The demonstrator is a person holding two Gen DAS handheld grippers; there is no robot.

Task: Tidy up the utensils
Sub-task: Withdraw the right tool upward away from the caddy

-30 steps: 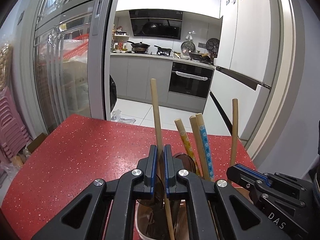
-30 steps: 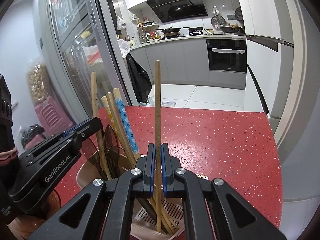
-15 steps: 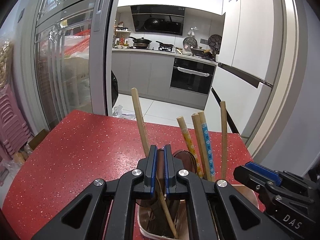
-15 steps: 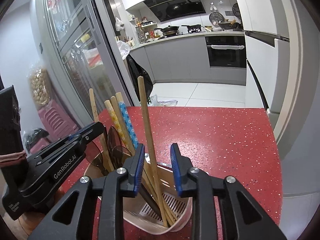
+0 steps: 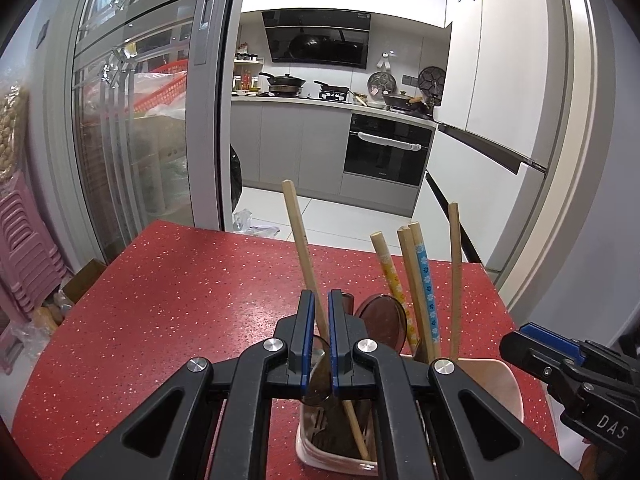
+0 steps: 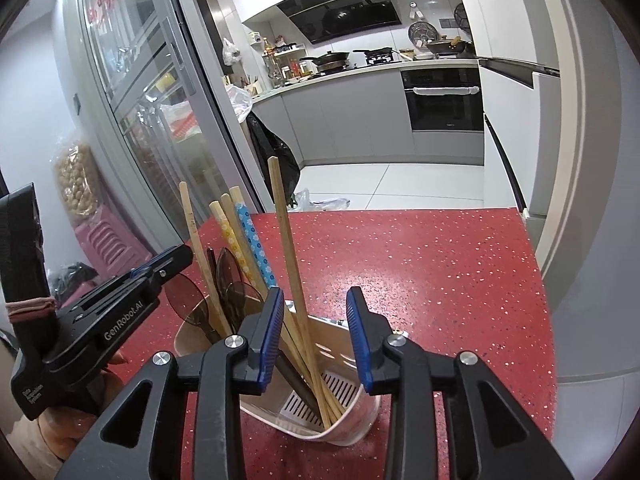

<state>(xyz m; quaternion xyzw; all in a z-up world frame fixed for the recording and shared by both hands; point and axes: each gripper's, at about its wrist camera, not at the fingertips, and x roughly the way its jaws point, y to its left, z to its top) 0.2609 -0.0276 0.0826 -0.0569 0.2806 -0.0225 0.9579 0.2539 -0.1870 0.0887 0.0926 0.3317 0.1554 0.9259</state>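
A pale pink utensil holder [image 5: 500, 384] [image 6: 352, 420] stands on the red speckled table [image 6: 440, 264]. In it are patterned chopsticks [image 6: 256, 248], brown translucent spoons [image 6: 236, 292] and plain wooden chopsticks. My left gripper [image 5: 320, 340] is shut on one wooden chopstick [image 5: 300, 240], which leans left with its lower end down in the holder. My right gripper [image 6: 314, 296] hovers over the holder with its jaws opening. Another wooden chopstick [image 6: 286, 240] stands loose between them, near the left pad, its tip in the holder. Each gripper shows in the other's view: left gripper [image 6: 176, 258], right gripper [image 5: 520, 336].
The table's far edge [image 5: 320, 240] drops to a white tiled kitchen floor. A glass sliding door [image 5: 140, 140] and pink stacked stools [image 5: 24, 248] stand at the left. A white fridge [image 5: 500, 120] is at the right. A hand with a hair tie [image 6: 28, 304] holds the left gripper.
The right gripper's jaws opened off their chopstick, which now leans left in the holder. The chopstick in the left gripper tilted from upright to leaning left.
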